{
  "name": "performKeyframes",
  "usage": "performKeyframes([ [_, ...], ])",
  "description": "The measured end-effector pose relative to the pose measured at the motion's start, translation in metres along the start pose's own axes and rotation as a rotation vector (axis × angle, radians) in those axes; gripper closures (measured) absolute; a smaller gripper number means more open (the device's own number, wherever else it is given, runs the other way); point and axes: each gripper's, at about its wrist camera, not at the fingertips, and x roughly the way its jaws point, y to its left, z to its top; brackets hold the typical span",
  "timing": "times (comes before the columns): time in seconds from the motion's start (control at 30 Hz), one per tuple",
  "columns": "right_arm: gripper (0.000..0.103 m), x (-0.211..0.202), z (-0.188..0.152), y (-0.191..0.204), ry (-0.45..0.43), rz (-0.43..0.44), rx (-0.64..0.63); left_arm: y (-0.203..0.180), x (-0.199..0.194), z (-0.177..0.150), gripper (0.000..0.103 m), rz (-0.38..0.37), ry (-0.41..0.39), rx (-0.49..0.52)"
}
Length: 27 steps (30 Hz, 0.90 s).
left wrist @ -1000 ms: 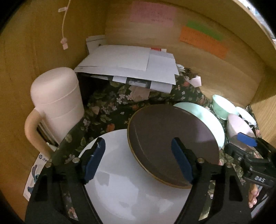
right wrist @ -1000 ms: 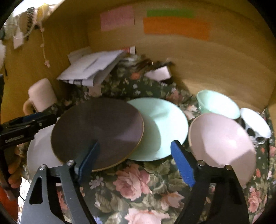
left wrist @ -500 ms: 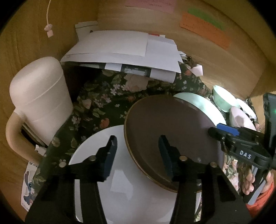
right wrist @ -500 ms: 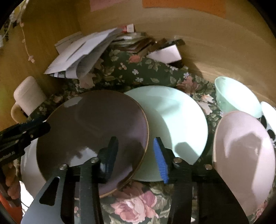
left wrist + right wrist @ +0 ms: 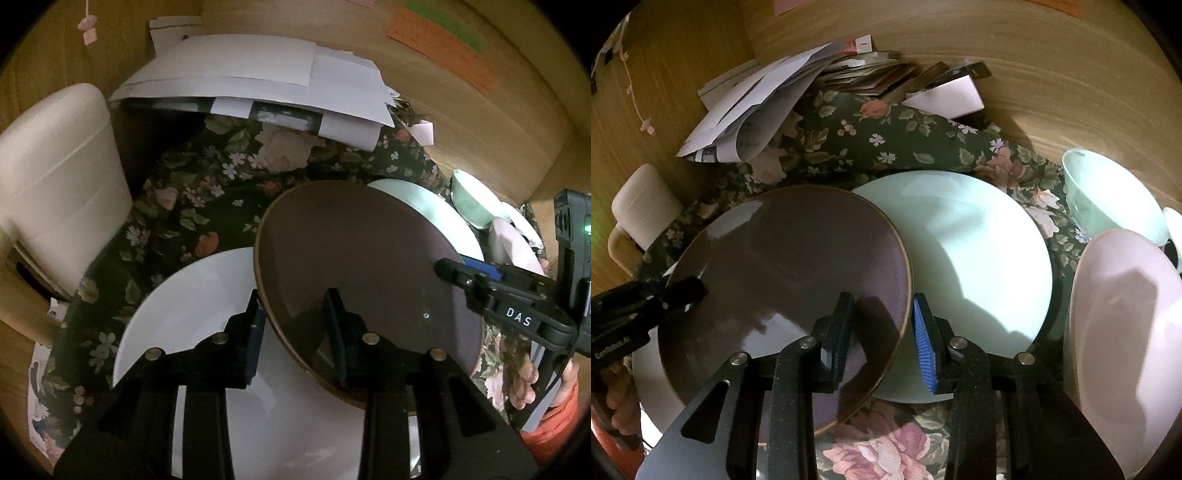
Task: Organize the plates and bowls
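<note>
Behind brown plate point(image 5: 783, 258), seemingly loose papers point(image 5: 750, 110)

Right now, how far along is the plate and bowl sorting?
Nothing looks stacked yet. Both grippers' jaws are closing around opposite rims of the brown plate: left gripper, right gripper. It overlaps the white plate and mint plate. The pink bowl and mint bowl remain.

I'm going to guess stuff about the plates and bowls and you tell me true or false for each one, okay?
1. The brown plate lies partly over the mint plate. True.
2. Both grippers straddle the brown plate's rim. True.
3. The pink bowl sits on the white plate. False: it sits apart, beside the mint bowl.
4. The tablecloth is plain blue. False: it is dark green with flowers.
</note>
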Motion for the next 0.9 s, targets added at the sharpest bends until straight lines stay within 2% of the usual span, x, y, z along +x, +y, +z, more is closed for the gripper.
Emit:
performKeyframes([
  [0.13,0.071,0.002,0.0,0.0,0.006,0.006,0.001,-0.001,0.002,0.001,0.071,-0.016,0.001,-0.007],
  [0.33,0.071,0.002,-0.001,-0.001,0.006,0.011,0.014,-0.008,-0.004,0.0,0.071,0.006,-0.019,0.038],
  [0.53,0.072,-0.004,-0.003,0.001,-0.003,0.005,-0.003,-0.001,-0.004,-0.001,0.071,-0.021,-0.008,0.008],
  [0.9,0.073,-0.022,-0.016,0.005,-0.032,0.028,-0.003,-0.005,-0.022,-0.008,0.07,-0.024,-0.037,0.009],
])
